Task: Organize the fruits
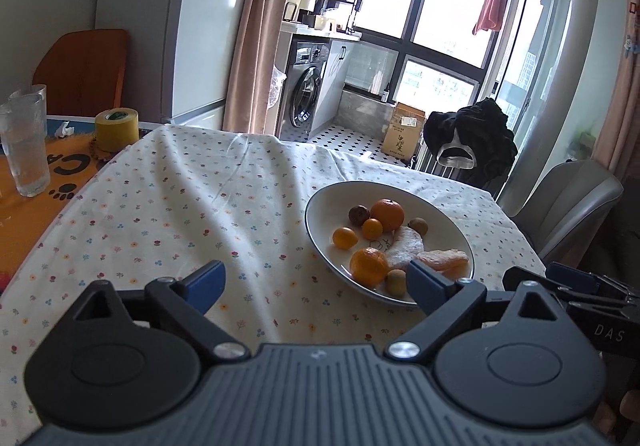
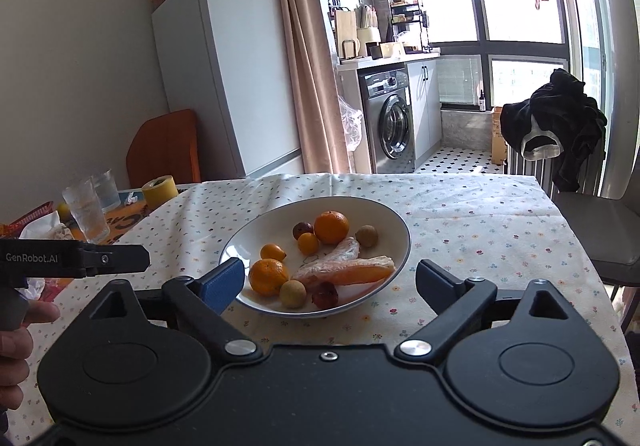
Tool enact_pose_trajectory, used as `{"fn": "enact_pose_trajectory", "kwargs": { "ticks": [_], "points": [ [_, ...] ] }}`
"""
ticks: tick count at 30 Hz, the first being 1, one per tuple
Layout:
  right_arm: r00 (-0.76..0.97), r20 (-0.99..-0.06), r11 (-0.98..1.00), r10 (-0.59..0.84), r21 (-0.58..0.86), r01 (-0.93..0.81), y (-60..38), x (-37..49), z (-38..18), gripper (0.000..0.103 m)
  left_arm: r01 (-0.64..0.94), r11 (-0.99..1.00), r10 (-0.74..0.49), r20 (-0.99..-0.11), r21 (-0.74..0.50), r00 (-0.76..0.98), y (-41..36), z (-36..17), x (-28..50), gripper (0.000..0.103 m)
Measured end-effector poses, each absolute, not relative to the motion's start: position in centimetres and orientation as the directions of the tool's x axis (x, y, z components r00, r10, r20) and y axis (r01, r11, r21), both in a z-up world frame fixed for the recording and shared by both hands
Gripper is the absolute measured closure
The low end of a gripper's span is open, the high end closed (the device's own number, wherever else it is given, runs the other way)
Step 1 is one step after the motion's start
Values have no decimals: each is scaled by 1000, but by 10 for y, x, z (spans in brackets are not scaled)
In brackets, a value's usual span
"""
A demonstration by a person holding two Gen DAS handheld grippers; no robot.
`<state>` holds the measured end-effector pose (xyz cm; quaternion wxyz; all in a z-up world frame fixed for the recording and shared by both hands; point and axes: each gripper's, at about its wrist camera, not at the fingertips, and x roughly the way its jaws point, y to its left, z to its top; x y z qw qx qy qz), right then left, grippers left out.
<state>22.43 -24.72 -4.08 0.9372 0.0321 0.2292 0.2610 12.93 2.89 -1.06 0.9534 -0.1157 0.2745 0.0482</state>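
Left gripper (image 1: 314, 288), seen from its own wrist camera, hangs with its blue-padded jaws spread wide and nothing between them, above the flowered tablecloth (image 1: 168, 205). Its right finger sits in front of the near rim of the white plate (image 1: 320, 242), which lies to the right of centre. On the plate are two mandarins (image 1: 387, 213), two smaller kumquats (image 1: 345, 238), a dark red fruit (image 1: 357, 214), two small brownish fruits (image 1: 419, 226) and two wrapped pieces (image 1: 404, 248). Far left of the plate stand two drinking glasses (image 1: 24, 149) and a roll of yellow tape (image 1: 117, 129).

From the right wrist camera, the right gripper (image 2: 330, 282) is also spread wide and empty, its two fingers flanking the near edge of the plate (image 2: 256, 230) without touching any fruit. The mandarins (image 2: 331, 226) and the wrapped pieces (image 2: 348, 270) lie in the plate's hollow. Left of the plate, the left gripper (image 2: 120, 260) juts in, a hand (image 2: 16, 350) below it.
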Motion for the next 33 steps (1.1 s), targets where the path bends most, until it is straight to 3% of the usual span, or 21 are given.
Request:
{"fn": "enact_pose_trajectory", "kwargs": {
  "ticks": [3,33],
  "points": [
    [757,-414,861,507,195,-470,-250,219,-36,0,-145,971,23,-529,-190,848,29,-6,120,3],
    [664,-489,817,567,229,-529,-264,158,-3,0,-102,986,14,-535,-135,845,25,24,44,0]
  ]
}}
